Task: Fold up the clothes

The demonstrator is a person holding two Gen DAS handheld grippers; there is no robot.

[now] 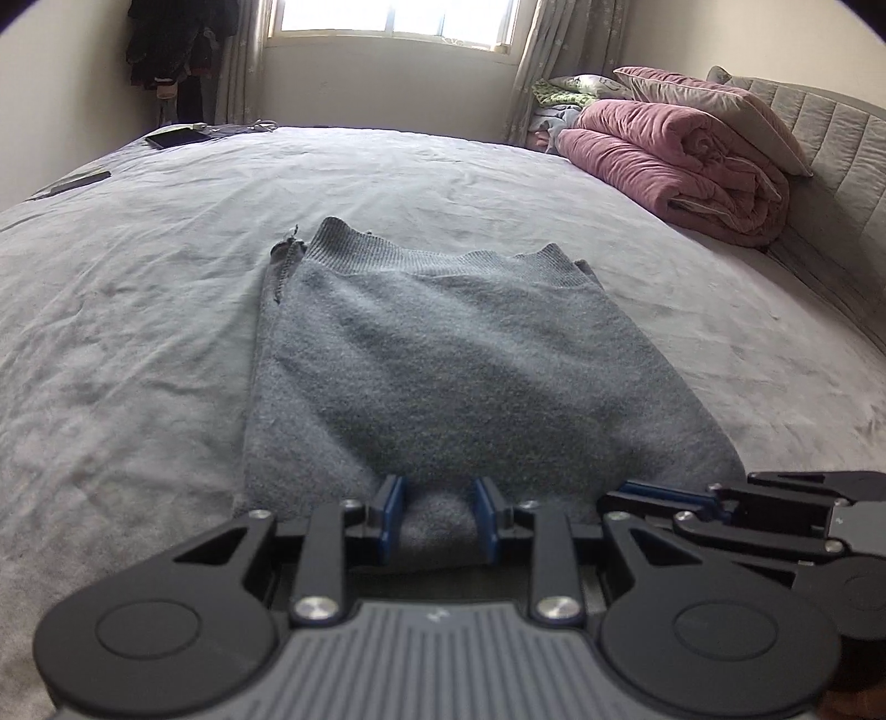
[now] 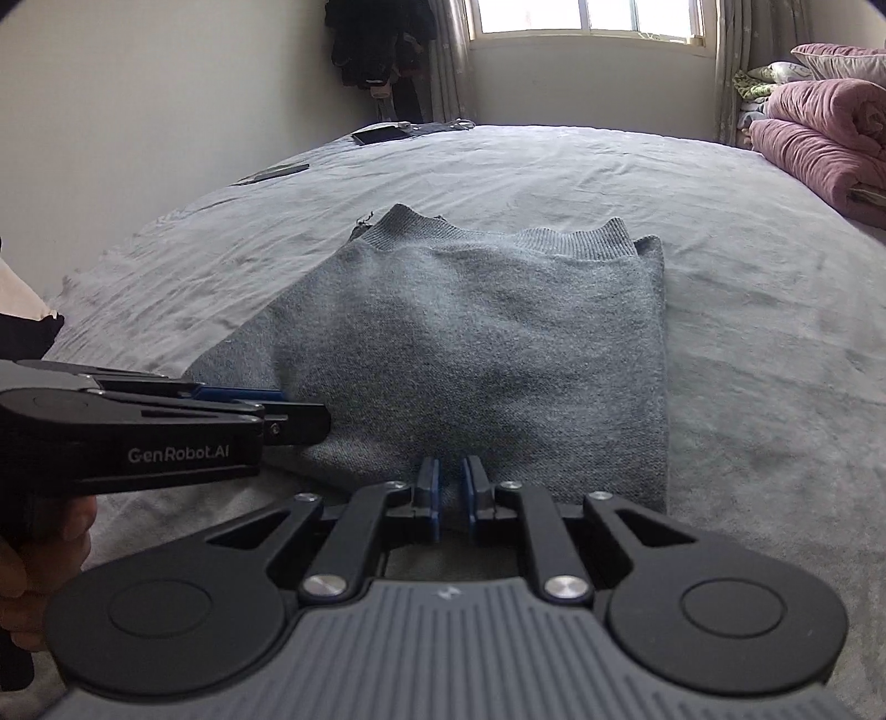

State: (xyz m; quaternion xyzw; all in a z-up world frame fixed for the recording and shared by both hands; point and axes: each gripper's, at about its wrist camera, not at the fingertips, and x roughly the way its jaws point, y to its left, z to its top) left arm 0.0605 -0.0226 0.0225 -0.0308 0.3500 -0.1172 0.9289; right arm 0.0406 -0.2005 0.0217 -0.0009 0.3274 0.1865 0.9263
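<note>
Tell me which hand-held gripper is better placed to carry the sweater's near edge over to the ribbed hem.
Neither clearly: the left hand-held gripper and right hand-held gripper each pinch the grey sweater's near edge side by side. Both should probably carry it together.

A wide bed (image 1: 498, 183) in a wrinkled grey sheet fills the room. Daylight enters a window (image 1: 393, 22) in the far wall, flanked by pale curtains (image 1: 531, 72). A padded grey headboard (image 1: 830, 144) backs folded pink quilts (image 1: 681, 166). Dark clothes (image 1: 177, 50) hang in the left corner.
</note>
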